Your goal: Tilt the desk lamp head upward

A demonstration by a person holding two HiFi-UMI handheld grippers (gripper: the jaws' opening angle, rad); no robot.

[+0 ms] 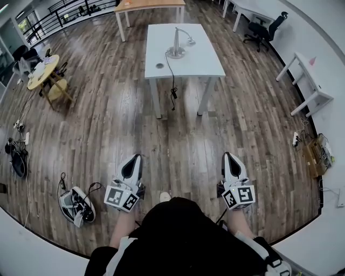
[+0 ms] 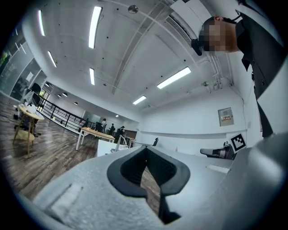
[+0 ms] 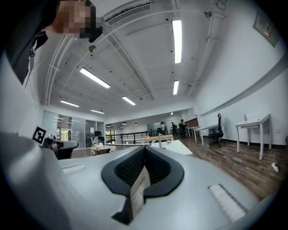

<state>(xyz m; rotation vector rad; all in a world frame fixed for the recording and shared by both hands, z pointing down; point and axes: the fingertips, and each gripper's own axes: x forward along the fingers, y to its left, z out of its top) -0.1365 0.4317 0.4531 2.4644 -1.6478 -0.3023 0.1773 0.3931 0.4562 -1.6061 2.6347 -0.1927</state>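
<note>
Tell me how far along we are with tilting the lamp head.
Nothing is done yet: the desk lamp stands untouched on the white table, its head seemingly lowered. The left gripper and right gripper are shut, empty and far away. Approach, grip and tilt remain.

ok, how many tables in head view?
5: centre white table with the lamp; wooden table beyond it; far white table, top right; small white desk, right; round yellow table, left. Others may be hidden.

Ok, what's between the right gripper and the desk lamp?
In the head view, only bare wood floor lies between the right gripper and the white table. Past its front edge, bare tabletop runs up to the desk lamp.
</note>
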